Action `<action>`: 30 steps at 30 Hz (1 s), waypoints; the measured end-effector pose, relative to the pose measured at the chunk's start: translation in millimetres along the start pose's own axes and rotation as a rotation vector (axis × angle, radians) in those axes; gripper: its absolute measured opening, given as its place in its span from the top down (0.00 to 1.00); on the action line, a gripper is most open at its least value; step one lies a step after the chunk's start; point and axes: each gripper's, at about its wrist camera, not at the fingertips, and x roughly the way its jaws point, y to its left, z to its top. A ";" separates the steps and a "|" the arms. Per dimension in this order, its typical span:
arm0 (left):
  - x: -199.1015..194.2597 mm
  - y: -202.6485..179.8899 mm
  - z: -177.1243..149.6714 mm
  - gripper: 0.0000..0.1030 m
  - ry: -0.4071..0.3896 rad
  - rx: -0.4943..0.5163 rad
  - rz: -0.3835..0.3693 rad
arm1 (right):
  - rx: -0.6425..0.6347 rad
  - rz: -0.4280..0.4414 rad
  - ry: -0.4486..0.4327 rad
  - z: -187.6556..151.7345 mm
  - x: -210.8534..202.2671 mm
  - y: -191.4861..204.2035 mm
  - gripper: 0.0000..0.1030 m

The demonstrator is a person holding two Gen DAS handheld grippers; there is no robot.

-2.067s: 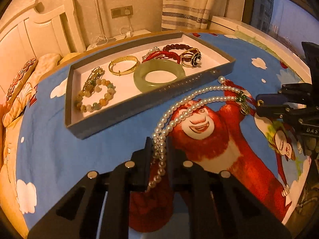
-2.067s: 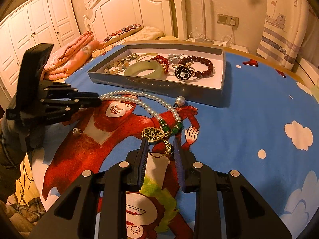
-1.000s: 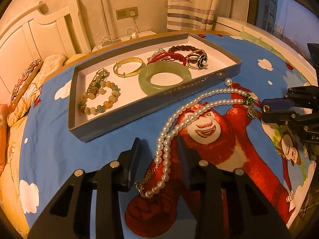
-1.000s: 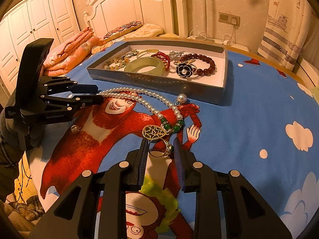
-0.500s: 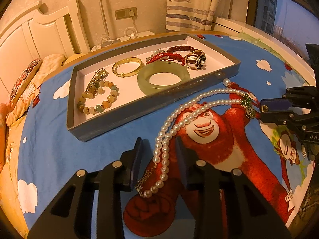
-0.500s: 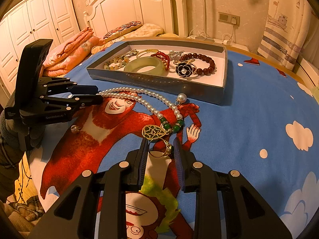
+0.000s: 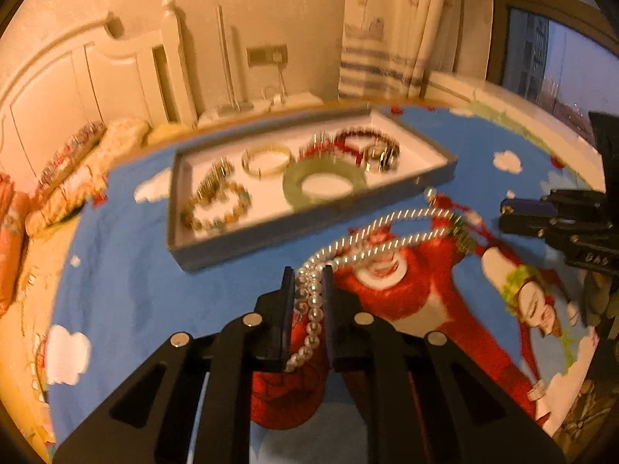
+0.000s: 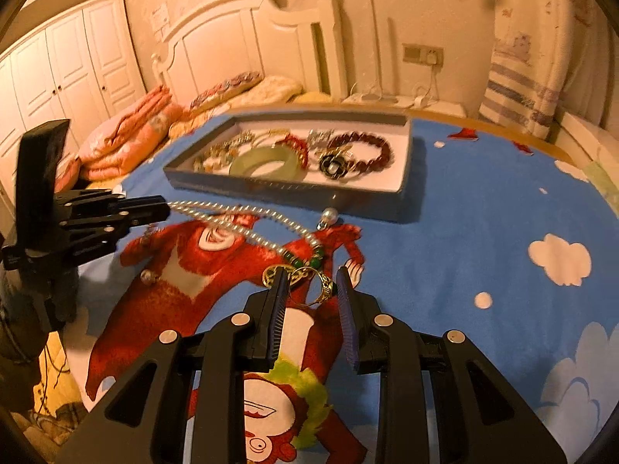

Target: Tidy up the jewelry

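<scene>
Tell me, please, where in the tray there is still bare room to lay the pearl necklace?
The tray has bare white lining along its right wall, beside the dark red bead bracelet. Its left and middle are crowded around the jade bangle.

Light: warm amber indoor glow, left wrist view blurred
Walls: pale textured plaster (image 8: 445, 4), socket plate (image 8: 422, 54) with a plugged cable
Headboard: white panelled wood (image 8: 247, 42), knobbed post at its right end
Wardrobe: white panelled doors (image 8: 65, 65), along the left wall
Bedding: folded pink quilt (image 8: 127, 135) and embroidered pillow (image 8: 226, 87) below the headboard
Bedspread: blue, white clouds, red cartoon bear (image 8: 483, 208), reaching every edge of the bed
Curtain: cream, blue-grey stripes (image 7: 381, 65), at the far right corner
Window: dark frame, dusk sky and a tall building (image 7: 557, 65)
Ledge: white sill (image 7: 499, 94) along the bed's right edge
</scene>
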 end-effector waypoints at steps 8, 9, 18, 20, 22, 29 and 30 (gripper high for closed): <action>-64.7 -4.0 41.2 1.00 -0.197 -0.018 0.033 | 0.004 -0.002 -0.053 0.2 -19.6 6.2 0.75; -70.8 -4.9 44.6 1.00 -0.213 -0.016 0.030 | 0.002 0.000 -0.060 1.7 -22.9 6.8 0.75; -79.1 -12.4 51.5 1.00 -0.194 0.025 0.036 | 0.000 0.002 -0.083 3.4 -33.7 6.8 0.75; -68.3 -3.1 43.5 1.00 -0.134 -0.015 -0.009 | 0.000 0.003 -0.084 2.4 -34.9 7.2 0.75; -51.8 8.1 30.9 0.71 -0.050 -0.060 -0.066 | 0.002 0.004 -0.084 1.4 -35.6 6.8 0.75; -8.1 30.7 -22.1 0.51 0.155 -0.118 -0.084 | 0.022 0.009 -0.071 -0.9 -31.5 0.1 0.75; -1.9 31.0 -29.8 0.51 0.185 -0.114 -0.074 | 0.023 0.011 -0.069 -1.1 -30.4 0.1 0.75</action>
